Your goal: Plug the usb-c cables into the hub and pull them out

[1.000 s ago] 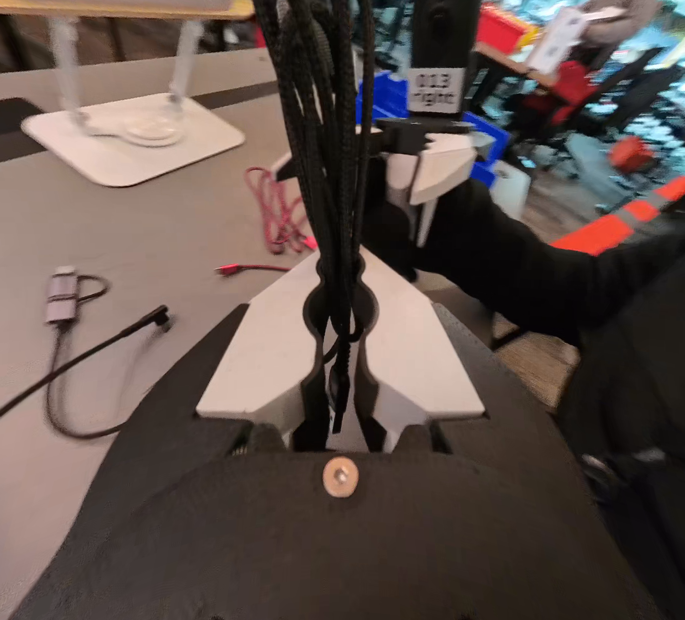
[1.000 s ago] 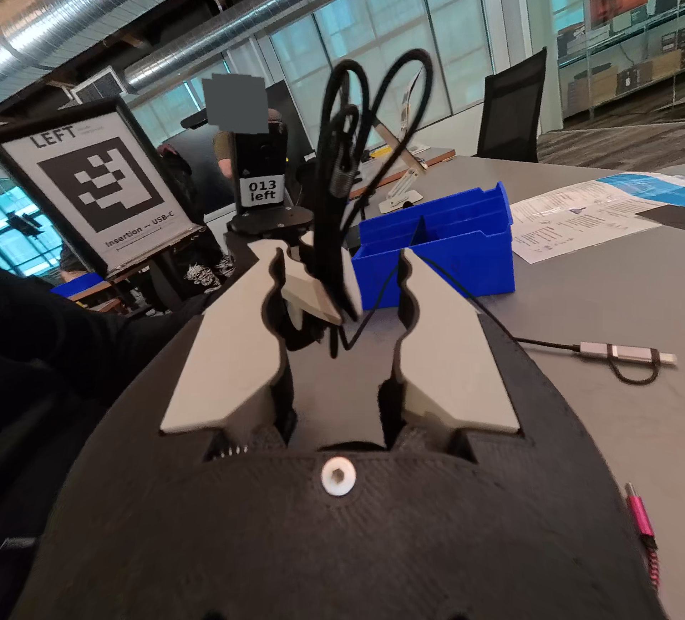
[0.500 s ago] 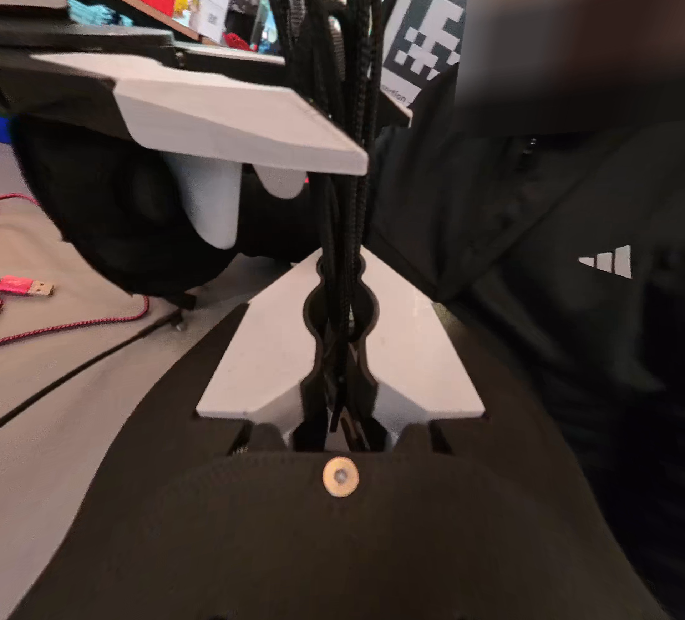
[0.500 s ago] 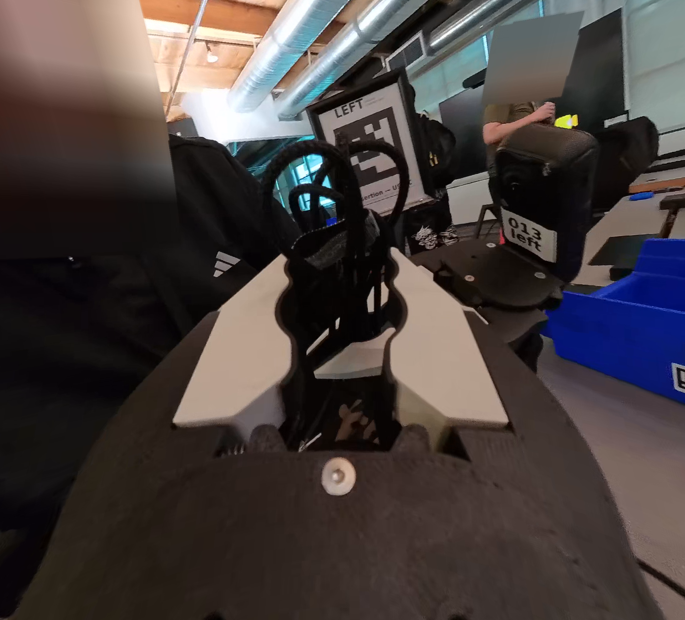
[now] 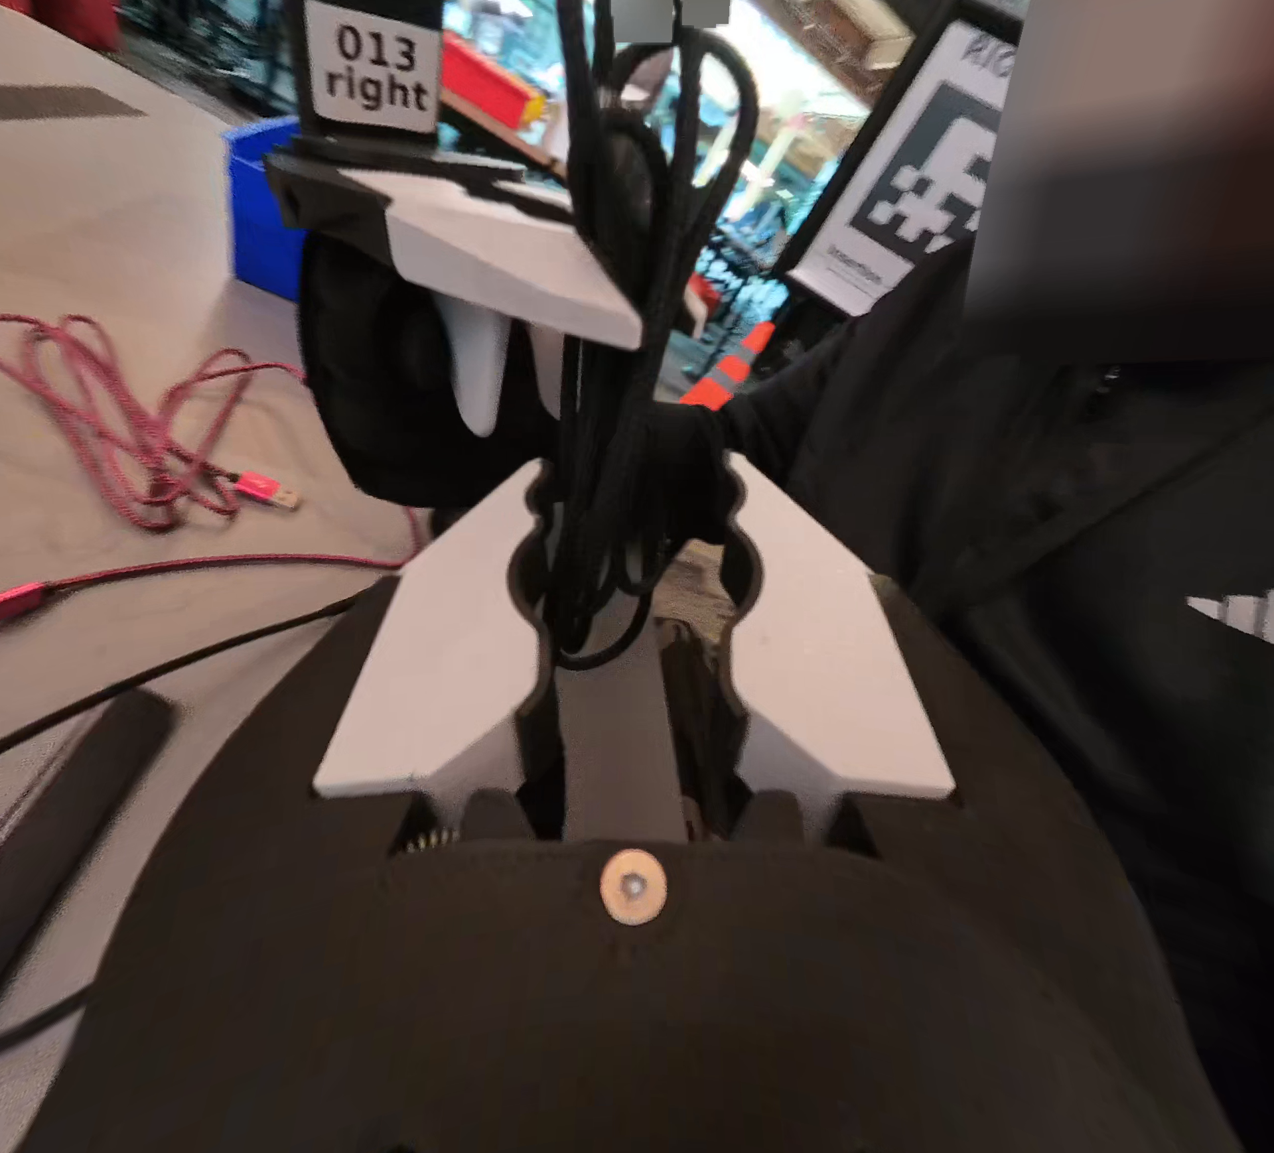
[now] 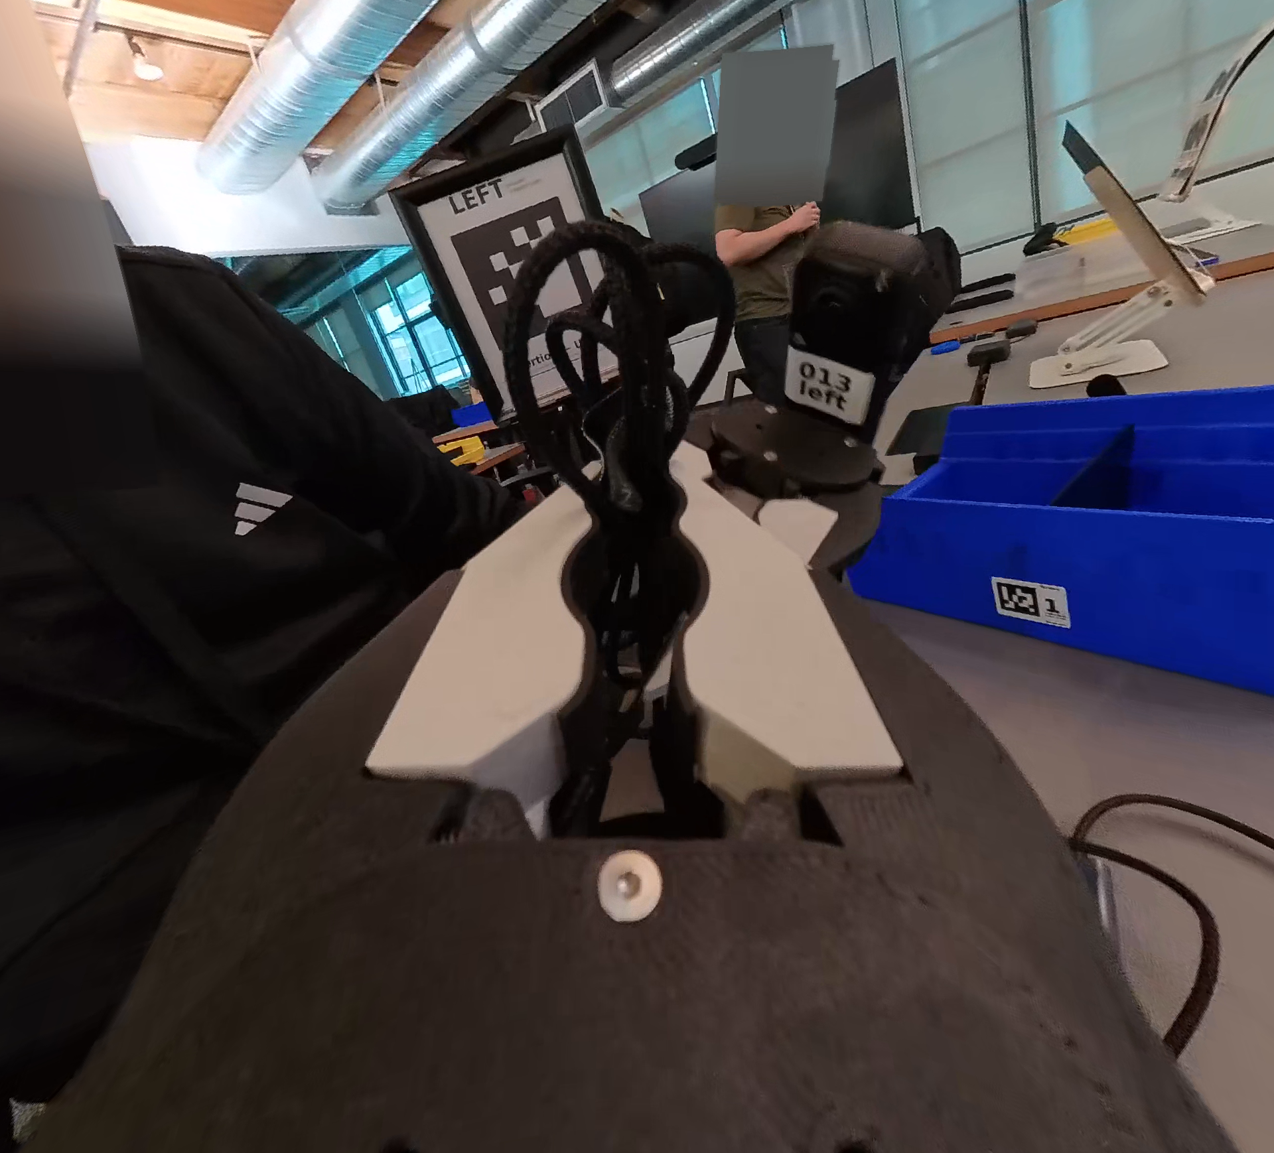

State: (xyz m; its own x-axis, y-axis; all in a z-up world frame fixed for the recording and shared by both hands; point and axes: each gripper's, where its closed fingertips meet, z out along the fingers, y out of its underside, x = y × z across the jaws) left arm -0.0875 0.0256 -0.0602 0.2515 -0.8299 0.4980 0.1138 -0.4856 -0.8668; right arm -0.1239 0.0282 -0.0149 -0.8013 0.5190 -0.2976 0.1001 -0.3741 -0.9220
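Black braided cable bundle (image 6: pixel 624 499) pinched between the closed-in white fingers (image 6: pixel 513 623) of the right gripper (image 6: pixel 631 493), loops standing up above the tips. Same bundle (image 5: pixel 620 431) hanging through the left gripper (image 5: pixel 634 493), jaws parted wide, nothing clamped, strands loose in the gap. Looks like a handover in mid-air. Best to keep the right grip firm, draw the left clear without snagging a loop, then find a plug end before lowering. Farther out on the grey table (image 5: pixel 103 210): red cable (image 5: pixel 124 417), untouched, and beyond it a blue bin (image 6: pixel 1075 541). Hub not visible in either view.
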